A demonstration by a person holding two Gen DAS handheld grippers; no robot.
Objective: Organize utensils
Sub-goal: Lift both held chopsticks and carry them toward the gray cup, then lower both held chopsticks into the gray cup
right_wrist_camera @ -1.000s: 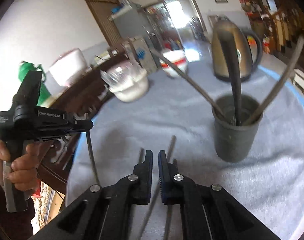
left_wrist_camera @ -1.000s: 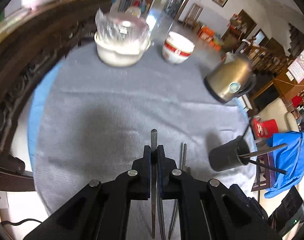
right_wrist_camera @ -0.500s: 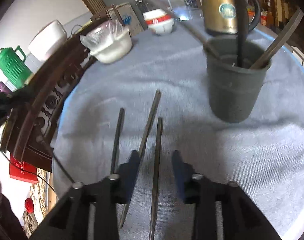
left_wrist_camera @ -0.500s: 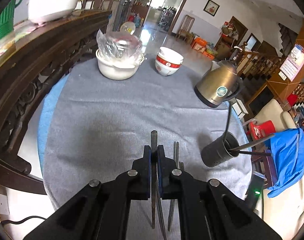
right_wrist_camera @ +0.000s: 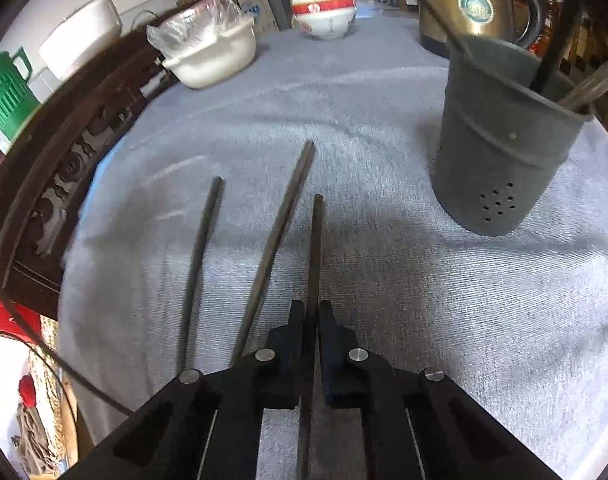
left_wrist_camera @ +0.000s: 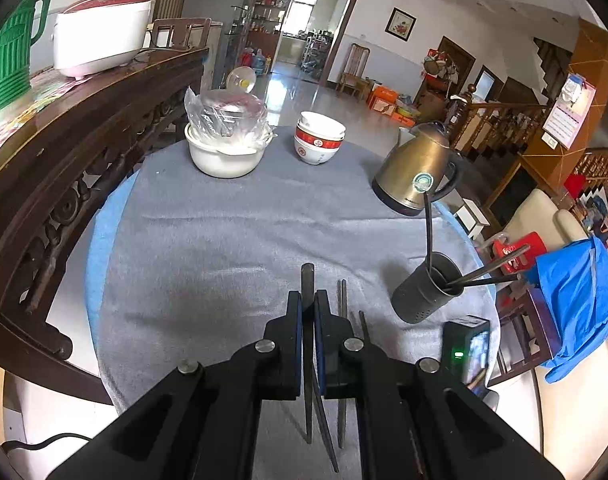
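My left gripper [left_wrist_camera: 308, 312] is clenched on one dark chopstick [left_wrist_camera: 307, 280], lifted above the grey cloth [left_wrist_camera: 224, 248]. My right gripper [right_wrist_camera: 311, 316] pinches a second chopstick [right_wrist_camera: 316, 240] lying on the cloth; two loose chopsticks [right_wrist_camera: 280, 216] lie just beside it at ten o'clock. The grey holder [right_wrist_camera: 499, 152], three utensils leaning inside, stands at two o'clock.

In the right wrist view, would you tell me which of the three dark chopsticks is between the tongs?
The rightmost chopstick, nearest the grey holder: the right tongs clamp it, while the other two lie free.
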